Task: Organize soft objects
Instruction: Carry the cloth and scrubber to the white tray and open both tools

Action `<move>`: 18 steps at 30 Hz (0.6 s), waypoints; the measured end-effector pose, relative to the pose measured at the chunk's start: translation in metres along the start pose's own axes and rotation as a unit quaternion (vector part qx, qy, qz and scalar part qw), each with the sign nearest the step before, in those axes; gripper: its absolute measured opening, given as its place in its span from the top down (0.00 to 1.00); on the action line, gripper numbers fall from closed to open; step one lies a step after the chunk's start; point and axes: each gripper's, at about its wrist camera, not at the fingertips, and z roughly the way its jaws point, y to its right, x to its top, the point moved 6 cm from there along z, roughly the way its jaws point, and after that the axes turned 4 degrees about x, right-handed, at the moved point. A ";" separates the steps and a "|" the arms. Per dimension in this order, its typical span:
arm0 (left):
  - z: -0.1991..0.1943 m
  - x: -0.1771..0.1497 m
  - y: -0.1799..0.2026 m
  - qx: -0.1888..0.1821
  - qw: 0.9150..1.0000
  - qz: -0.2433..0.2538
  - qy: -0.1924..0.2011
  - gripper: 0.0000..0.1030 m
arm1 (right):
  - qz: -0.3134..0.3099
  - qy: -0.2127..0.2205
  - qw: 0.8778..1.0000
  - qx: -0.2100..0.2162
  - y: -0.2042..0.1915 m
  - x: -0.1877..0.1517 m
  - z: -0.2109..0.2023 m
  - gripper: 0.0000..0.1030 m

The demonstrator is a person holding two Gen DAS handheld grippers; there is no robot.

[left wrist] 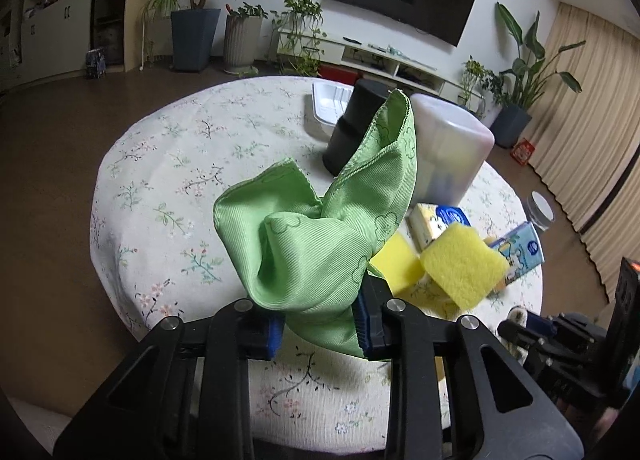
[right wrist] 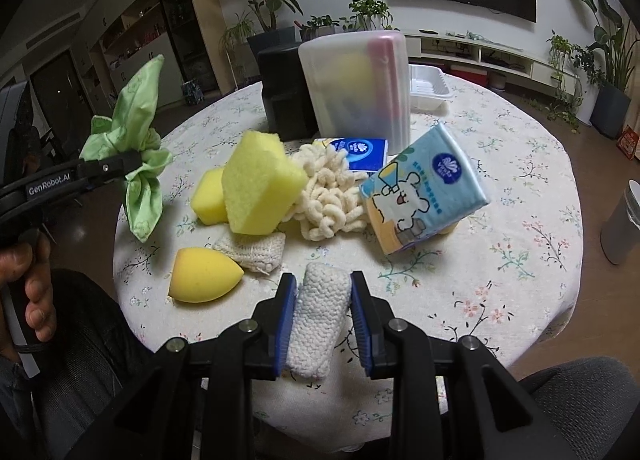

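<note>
My left gripper (left wrist: 320,324) is shut on a crumpled green cloth (left wrist: 304,236) and holds it above the table; it also shows at the left of the right wrist view (right wrist: 138,147). My right gripper (right wrist: 323,296) is shut on a white rolled towel (right wrist: 320,320) at the table's near edge. On the floral tablecloth (right wrist: 500,260) lie yellow sponges (right wrist: 256,187), a yellow teardrop sponge (right wrist: 200,276), a cream knitted pad (right wrist: 256,250), a cream noodle mop cloth (right wrist: 328,195) and tissue packs (right wrist: 424,195).
A frosted plastic box (right wrist: 360,83) with items inside stands at the back, with a black container (right wrist: 284,91) to its left and a white tray (right wrist: 428,85) behind. A grey bin (right wrist: 624,219) stands on the floor to the right.
</note>
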 end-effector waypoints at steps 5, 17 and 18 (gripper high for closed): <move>-0.004 0.003 -0.004 0.004 1.000 -0.001 0.003 0.75 | 0.018 0.004 1.000 -0.003 0.018 0.008 -0.012 0.71; 0.021 0.101 -0.047 0.017 0.999 -0.003 0.030 0.75 | 0.059 0.060 0.994 -0.076 0.120 0.081 -0.051 0.71; 0.028 0.111 -0.047 0.013 1.000 -0.001 0.027 0.75 | 0.058 0.066 0.992 -0.086 0.133 0.094 -0.051 0.71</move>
